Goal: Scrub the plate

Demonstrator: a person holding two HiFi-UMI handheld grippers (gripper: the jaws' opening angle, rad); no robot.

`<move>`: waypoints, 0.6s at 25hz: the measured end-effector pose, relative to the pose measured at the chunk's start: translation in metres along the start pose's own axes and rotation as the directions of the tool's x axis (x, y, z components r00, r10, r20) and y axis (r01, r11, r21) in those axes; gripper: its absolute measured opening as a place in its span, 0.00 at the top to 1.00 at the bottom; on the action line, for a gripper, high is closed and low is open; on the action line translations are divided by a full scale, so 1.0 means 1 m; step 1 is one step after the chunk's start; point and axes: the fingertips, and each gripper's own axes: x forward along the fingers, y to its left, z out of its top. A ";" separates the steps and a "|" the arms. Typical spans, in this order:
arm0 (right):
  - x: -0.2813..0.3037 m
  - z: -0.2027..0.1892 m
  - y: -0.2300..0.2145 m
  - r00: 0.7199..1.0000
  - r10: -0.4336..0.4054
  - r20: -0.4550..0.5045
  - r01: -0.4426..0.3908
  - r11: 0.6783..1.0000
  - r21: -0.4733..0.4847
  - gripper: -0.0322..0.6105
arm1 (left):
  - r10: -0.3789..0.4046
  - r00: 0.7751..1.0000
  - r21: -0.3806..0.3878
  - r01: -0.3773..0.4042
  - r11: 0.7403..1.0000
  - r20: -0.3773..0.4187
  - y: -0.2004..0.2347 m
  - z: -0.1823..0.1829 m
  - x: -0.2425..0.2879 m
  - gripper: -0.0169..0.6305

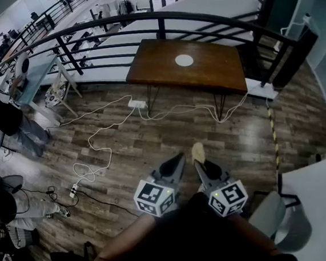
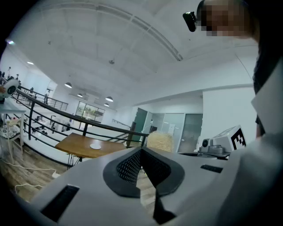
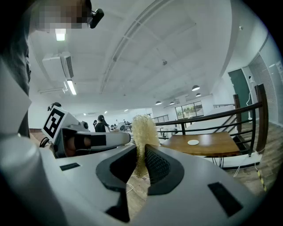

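A white round plate (image 1: 184,61) lies on a brown wooden table (image 1: 215,73) by the railing, well ahead of both grippers. It shows small in the left gripper view, plate (image 2: 95,145), and in the right gripper view, plate (image 3: 193,142). My right gripper (image 1: 201,163) is shut on a straw-coloured fibre scrubber (image 1: 198,151), whose tuft sticks up between the pads in its own view, scrubber (image 3: 142,130). My left gripper (image 1: 176,161) is held close beside it, jaws shut with nothing between them (image 2: 141,153). Both grippers are held over the floor, near my body.
A black curved railing (image 1: 158,25) runs behind the table. White cables (image 1: 103,139) and a power strip (image 1: 137,104) lie on the wood floor between me and the table. People stand and sit at the left (image 1: 4,116). A white counter (image 1: 324,197) is at lower right.
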 end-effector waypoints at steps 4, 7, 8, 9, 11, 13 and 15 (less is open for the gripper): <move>-0.001 -0.001 -0.016 1.000 -0.002 -0.007 0.002 1.000 0.006 0.86 | -0.002 1.000 -0.011 0.002 1.000 -0.007 -0.001 -0.003 0.016 0.96; 0.001 0.000 -0.033 1.000 -0.005 -0.003 0.005 1.000 0.015 0.86 | -0.005 1.000 -0.018 0.005 1.000 -0.013 -0.001 -0.005 0.034 0.96; 0.001 0.001 -0.041 1.000 -0.007 0.000 0.007 1.000 0.018 0.86 | -0.006 1.000 -0.018 0.006 1.000 -0.013 0.000 -0.005 0.041 0.96; 0.002 0.002 -0.049 1.000 -0.010 0.002 0.010 1.000 0.019 0.86 | -0.008 1.000 -0.018 0.007 1.000 -0.013 0.000 -0.004 0.049 0.96; 0.006 0.006 -0.070 1.000 -0.012 0.009 0.012 1.000 0.022 0.86 | -0.014 1.000 -0.018 0.014 1.000 -0.014 0.002 -0.002 0.071 0.96; 0.009 0.012 -0.097 1.000 -0.011 0.023 0.010 0.999 0.031 0.86 | -0.029 0.999 -0.022 0.029 0.999 -0.015 0.002 -0.001 0.099 0.96; 0.011 0.020 -0.127 0.999 -0.012 0.040 0.010 0.999 0.039 0.86 | -0.038 0.999 -0.024 0.037 0.999 -0.015 0.000 0.001 0.129 0.96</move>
